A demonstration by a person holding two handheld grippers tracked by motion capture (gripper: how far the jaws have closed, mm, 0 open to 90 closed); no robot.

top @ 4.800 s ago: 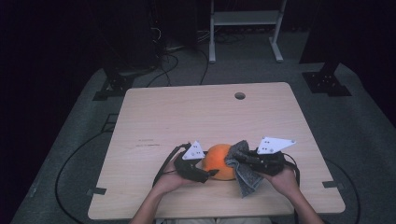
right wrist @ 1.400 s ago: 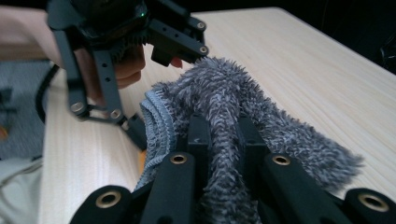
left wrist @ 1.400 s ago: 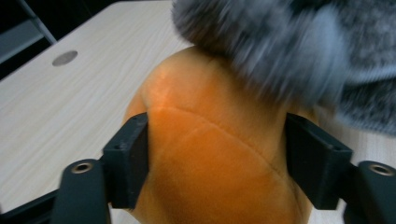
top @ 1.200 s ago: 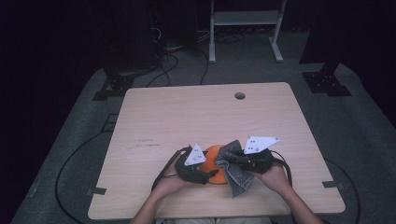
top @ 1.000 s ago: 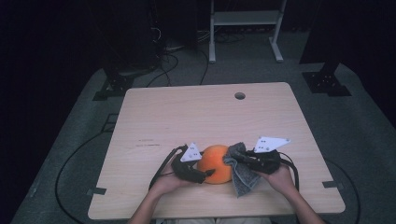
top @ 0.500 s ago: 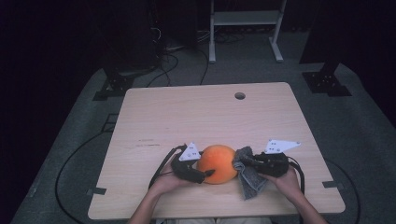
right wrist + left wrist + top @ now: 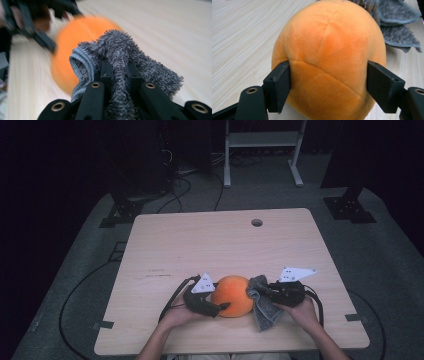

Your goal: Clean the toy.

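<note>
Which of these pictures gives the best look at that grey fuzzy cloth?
The right gripper view: the grey cloth is close up, its fuzzy pile and stitched edge clear, pinched between that gripper's jaws. The high view shows the cloth small, lying beside the orange plush ball. The left gripper view catches a corner of it behind the ball.

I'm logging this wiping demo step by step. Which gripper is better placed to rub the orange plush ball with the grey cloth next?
Right. The right gripper is shut on the grey fluffy cloth, beside the round orange plush ball. The left gripper clamps that ball, steadying it.
</note>
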